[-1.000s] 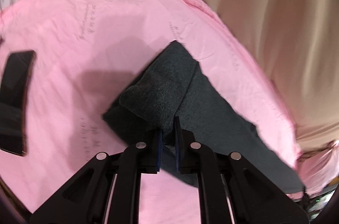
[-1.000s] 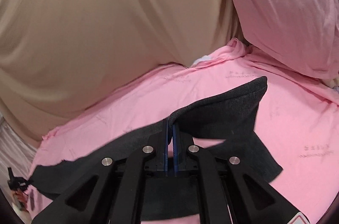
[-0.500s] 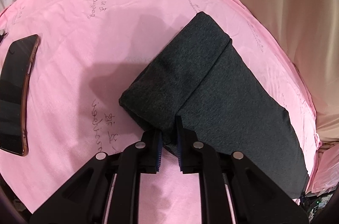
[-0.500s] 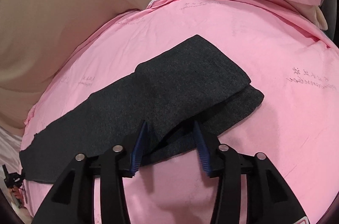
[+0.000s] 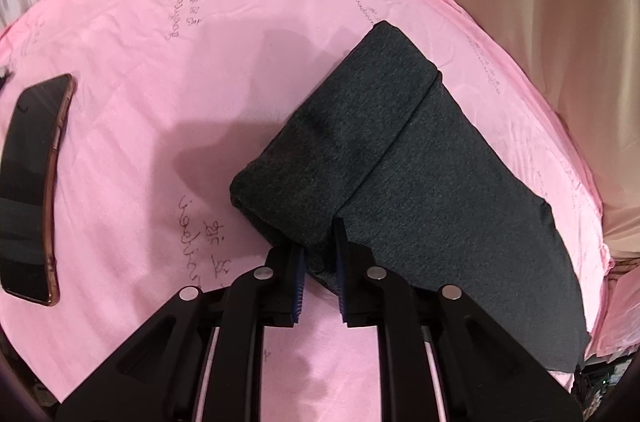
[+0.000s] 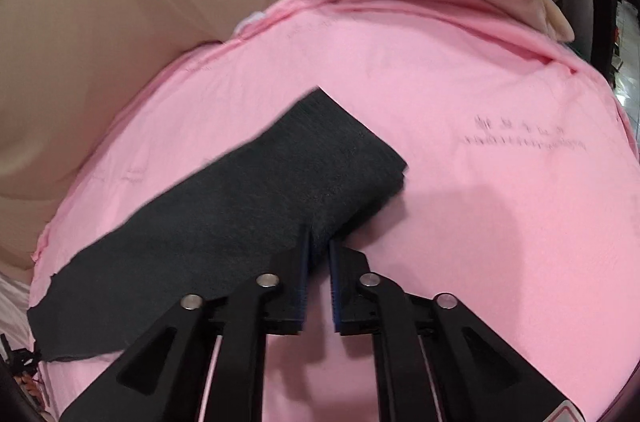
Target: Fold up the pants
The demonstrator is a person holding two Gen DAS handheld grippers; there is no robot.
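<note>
Pink sheet, one, covers the bed and carries everything; the beige cover lies beyond its far edge. Dark pants, one pair, lie along the sheet's far-right edge, one end already doubled back over the rest. One phone rests near the left edge, well apart. Two grippers: the left gripper pinches the near corner of the folded layer, its jaws easing apart; the right gripper is closing on the pants' near edge, cloth between its blue pads. Risks, as judged: uneven pulls could skew or unroll the fold; a shallow pinch may slip; the sheet could be caught and drag.
</note>
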